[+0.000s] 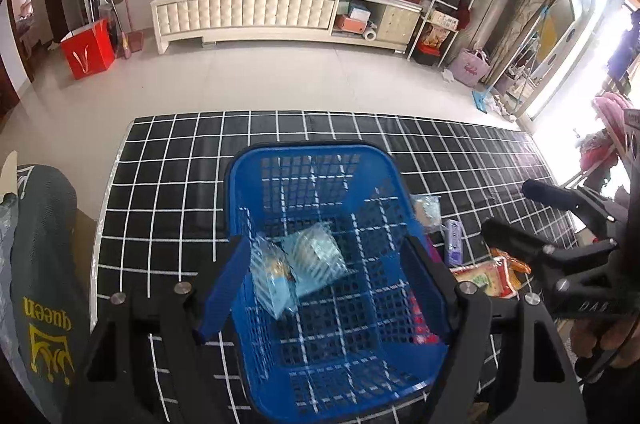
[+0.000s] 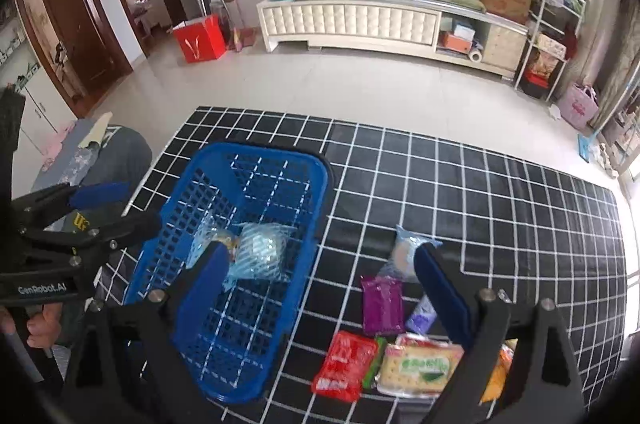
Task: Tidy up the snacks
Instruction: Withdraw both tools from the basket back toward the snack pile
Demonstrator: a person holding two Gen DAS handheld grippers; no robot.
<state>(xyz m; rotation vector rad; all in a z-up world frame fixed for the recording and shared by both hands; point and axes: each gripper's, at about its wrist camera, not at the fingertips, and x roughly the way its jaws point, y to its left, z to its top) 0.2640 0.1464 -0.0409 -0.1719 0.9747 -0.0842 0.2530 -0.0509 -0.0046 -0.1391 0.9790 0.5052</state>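
A blue mesh basket [image 1: 304, 152] [image 2: 256, 149] stands on the black grid cloth. Two clear-wrapped snacks [image 1: 316, 256] [image 2: 260, 252] lie inside it. My left gripper [image 1: 324, 284] is open above the basket, with nothing held; the right wrist view shows it at the far left [image 2: 108, 210]. My right gripper [image 2: 324, 288] is open too, spanning the basket's right wall and the loose snacks. To the right of the basket lie a red packet [image 2: 344, 364], a cracker pack [image 2: 416, 364] [image 1: 486, 278], a purple packet [image 2: 382, 304], a lilac packet [image 2: 422, 314] and a wrapped round pastry [image 2: 402, 252].
The black grid cloth [image 2: 500, 208] covers the low surface and stretches far to the right. A dark grey fabric with "queen" printed on it [image 1: 44, 264] sits at its left edge. An orange packet [image 2: 496, 372] lies behind my right finger. Tiled floor and a white cabinet [image 1: 248, 12] are beyond.
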